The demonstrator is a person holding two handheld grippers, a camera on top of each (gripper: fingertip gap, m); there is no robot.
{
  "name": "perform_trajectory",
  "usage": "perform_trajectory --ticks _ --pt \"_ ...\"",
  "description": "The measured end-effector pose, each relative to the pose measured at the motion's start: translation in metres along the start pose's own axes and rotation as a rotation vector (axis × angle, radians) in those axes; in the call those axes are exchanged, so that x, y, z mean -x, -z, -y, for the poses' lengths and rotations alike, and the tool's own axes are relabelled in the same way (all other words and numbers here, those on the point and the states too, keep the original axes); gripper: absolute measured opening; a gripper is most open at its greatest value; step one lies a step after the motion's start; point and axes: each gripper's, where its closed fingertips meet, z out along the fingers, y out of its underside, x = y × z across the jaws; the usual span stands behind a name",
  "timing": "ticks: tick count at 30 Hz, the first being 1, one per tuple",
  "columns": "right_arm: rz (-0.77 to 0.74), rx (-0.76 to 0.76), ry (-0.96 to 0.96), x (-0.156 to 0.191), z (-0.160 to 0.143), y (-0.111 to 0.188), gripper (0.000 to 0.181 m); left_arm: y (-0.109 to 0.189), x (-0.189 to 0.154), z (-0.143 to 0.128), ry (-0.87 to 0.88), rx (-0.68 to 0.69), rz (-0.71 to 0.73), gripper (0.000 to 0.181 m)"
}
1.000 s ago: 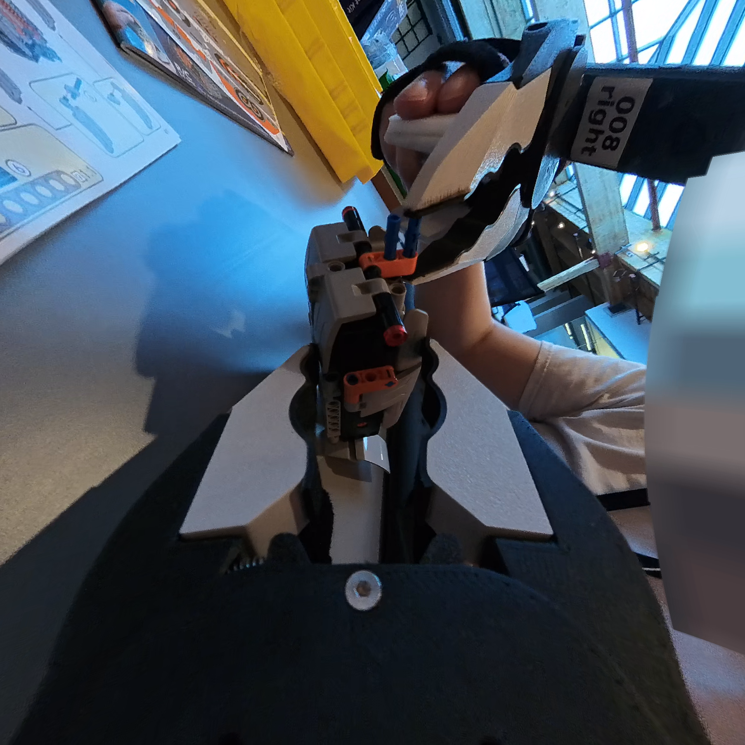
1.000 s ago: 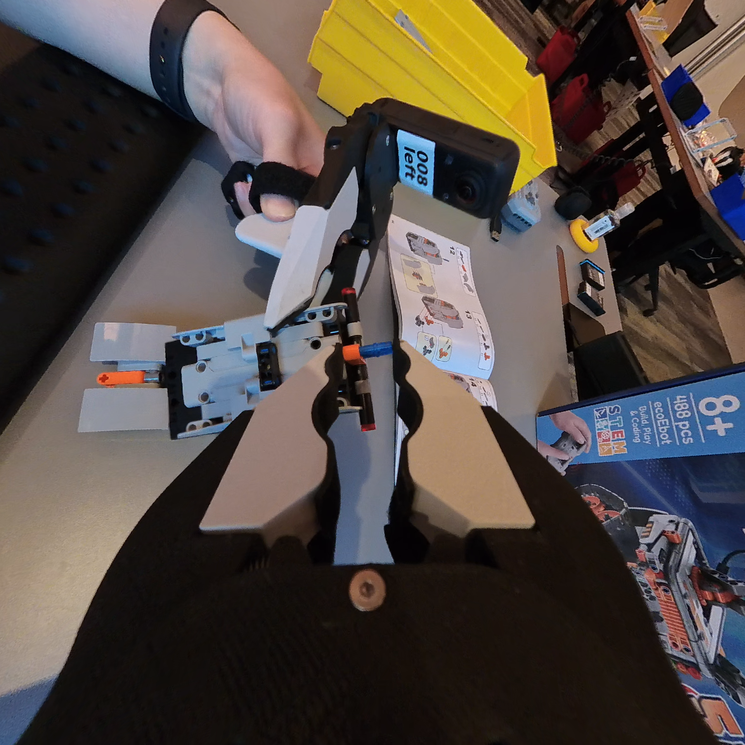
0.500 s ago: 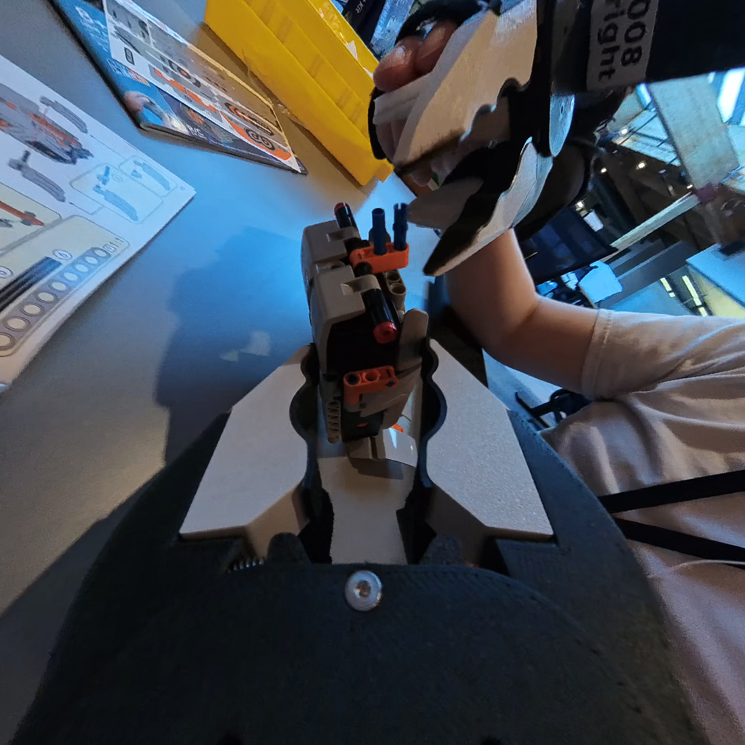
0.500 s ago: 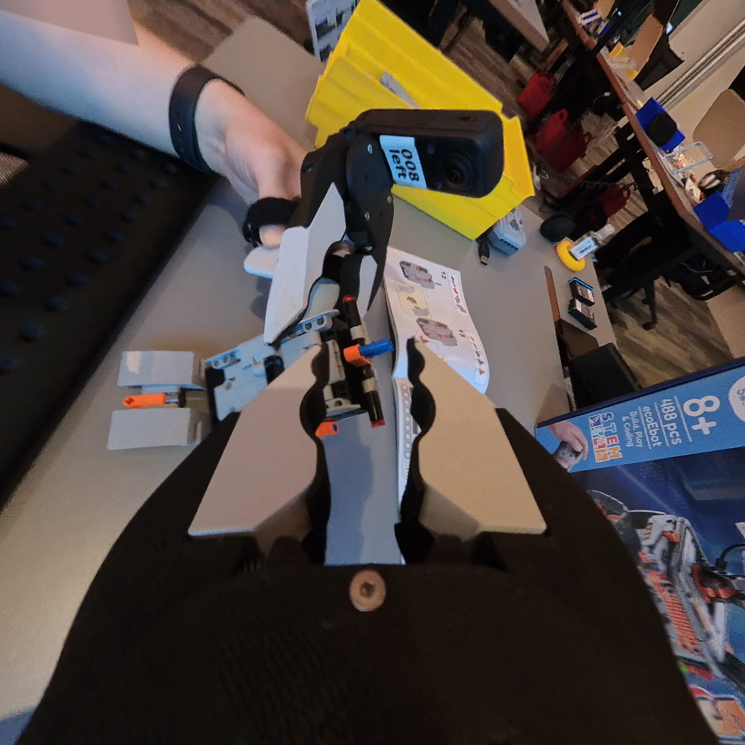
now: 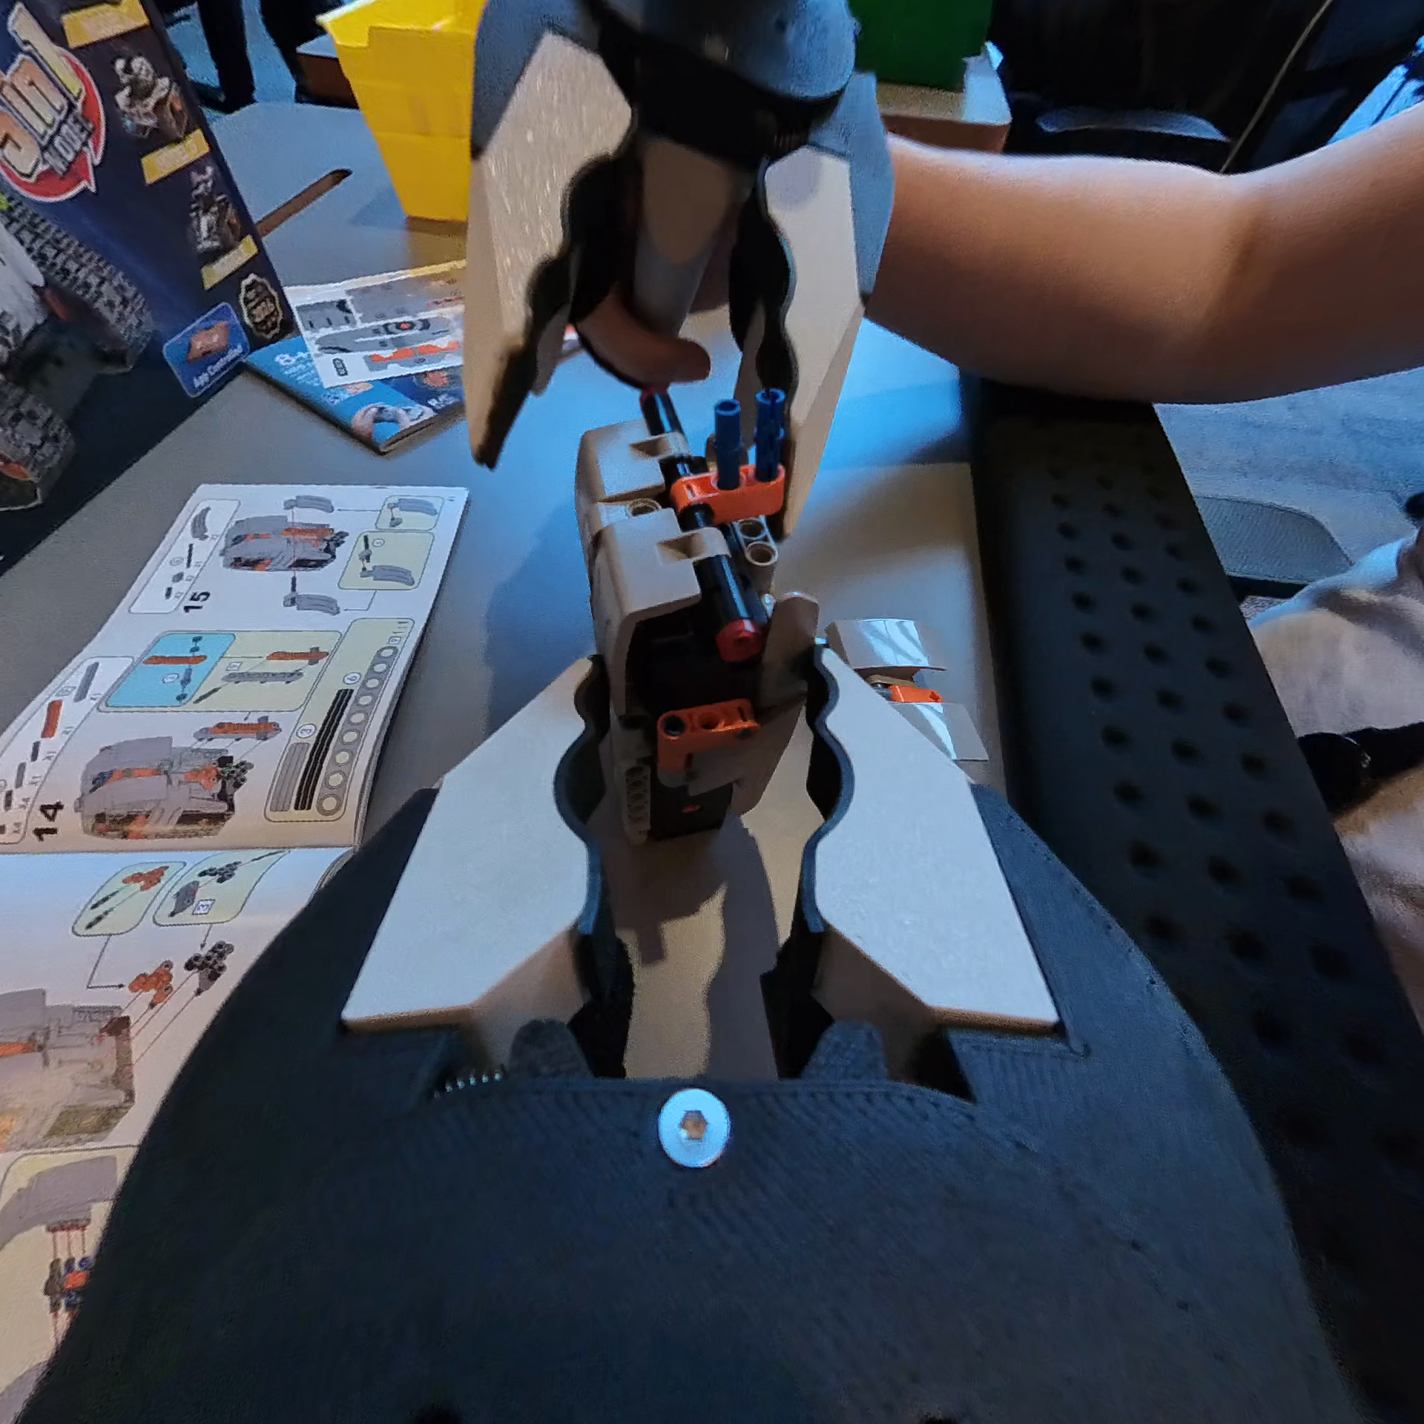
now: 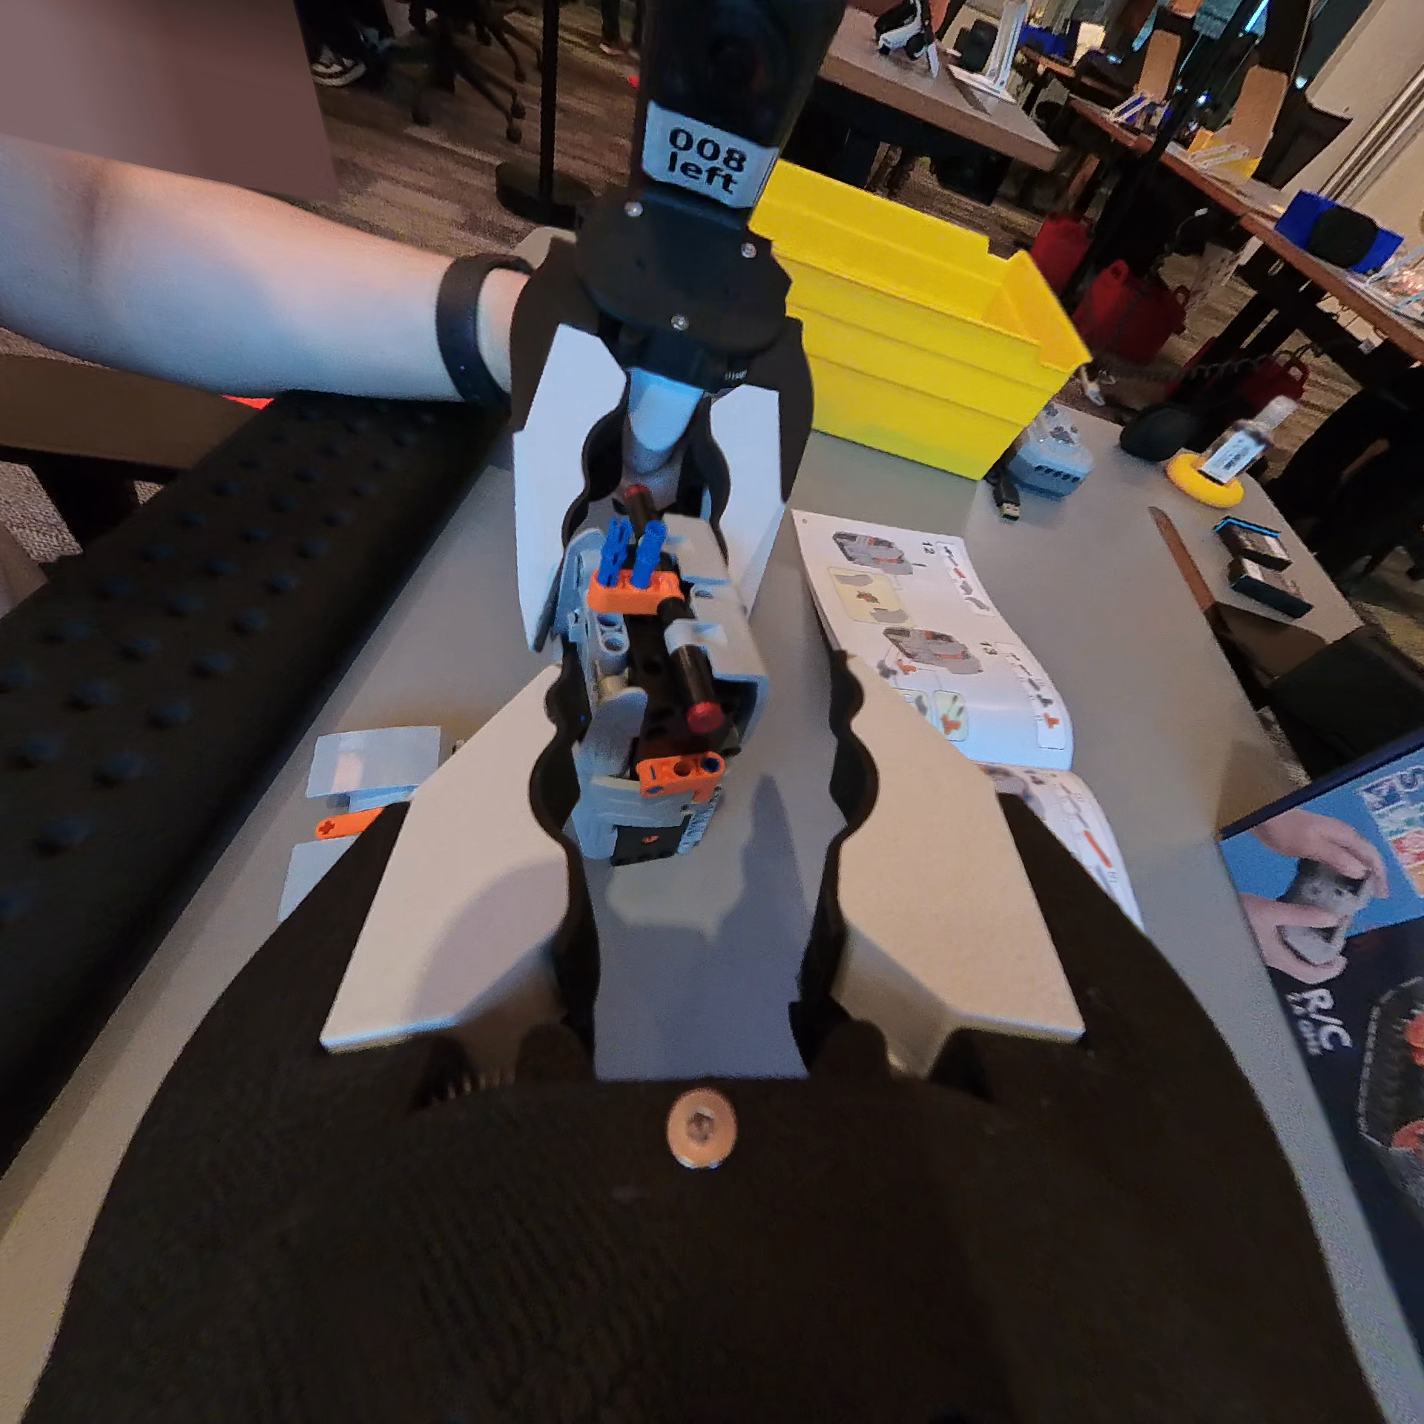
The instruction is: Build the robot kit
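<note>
My left claw [image 5: 697, 740] clamps the blocky grey plastic brick model [image 5: 678, 616]; my right claw [image 6: 697, 740] gapes wide around it above the desk [image 5: 501, 586].

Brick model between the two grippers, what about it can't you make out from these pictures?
- Underside of the brick model: faces away in both views.
- Whether the right gripper touches it: its finger is motion-blurred in the left wrist view.
- Pad contact of the left gripper: hidden by its own fingers.
- The loose grey and orange part: half hidden behind a gripper finger in both views.
</note>
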Motion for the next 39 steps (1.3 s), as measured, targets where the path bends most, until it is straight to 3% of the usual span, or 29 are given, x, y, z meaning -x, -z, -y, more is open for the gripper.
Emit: perform_trajectory --ticks 7,13,24,36,39 --pt "0.0 -0.069 -0.04 0.003 -0.003 -0.015 0.05 0.011 0.007 0.001 -0.013 -0.048 0.046 0.049" --pt "-0.106 -0.077 0.0 0.002 -0.002 -0.016 0.049 0.029 0.001 0.032 0.019 -0.226 0.091 0.053" --pt "-0.167 -0.082 0.003 0.008 0.002 -0.015 0.048 0.016 0.007 0.015 -0.028 -0.102 0.167 0.052" --pt "-0.235 -0.08 0.005 0.001 0.001 -0.017 0.045 0.019 0.013 0.014 -0.033 -0.124 0.188 0.046" --pt "-0.275 -0.067 0.04 0.0 0.002 -0.012 0.067 0.02 0.011 0.016 -0.007 -0.143 0.17 0.053"
